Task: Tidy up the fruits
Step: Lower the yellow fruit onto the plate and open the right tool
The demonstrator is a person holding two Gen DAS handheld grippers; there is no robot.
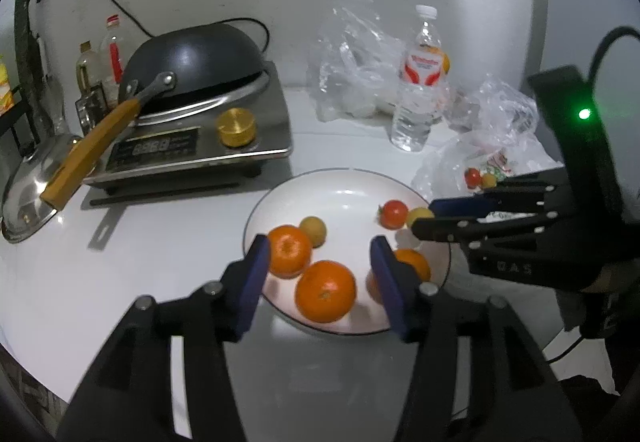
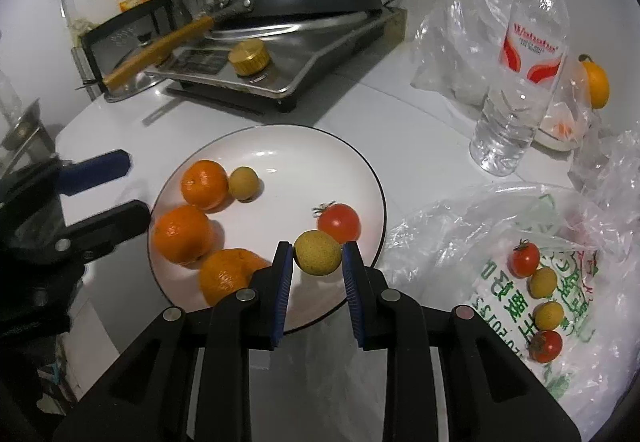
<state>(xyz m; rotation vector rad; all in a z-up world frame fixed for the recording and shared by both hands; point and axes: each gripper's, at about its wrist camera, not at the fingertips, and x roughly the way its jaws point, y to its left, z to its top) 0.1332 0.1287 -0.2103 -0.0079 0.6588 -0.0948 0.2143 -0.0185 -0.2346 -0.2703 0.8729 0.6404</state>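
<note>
The left gripper [image 1: 318, 254] hangs over the near side of the plate [image 2: 280, 137] with its jaws spread and nothing pinched; an orange [image 1: 325, 291] lies on the plate below the gap. Three oranges sit on the plate's left part in the right wrist view, glossy and bright, with a small dull yellow-brown fruit [image 2: 243, 182] touching the farthest orange [image 2: 204, 183]. Right of them a red tomato [image 2: 339, 222] with a green stalk rests on the plate. The right gripper [image 2: 318, 258] pinches a small yellow-green fruit [image 2: 318, 252] above the plate's near right rim, just beside the tomato. In the left wrist view the third orange [image 1: 414, 262] is half hidden behind a finger. Further right, two tomatoes and two yellow fruits lie on a printed plastic bag [image 2: 500, 282]. A bottle [image 2: 520, 73] stands behind.
</note>
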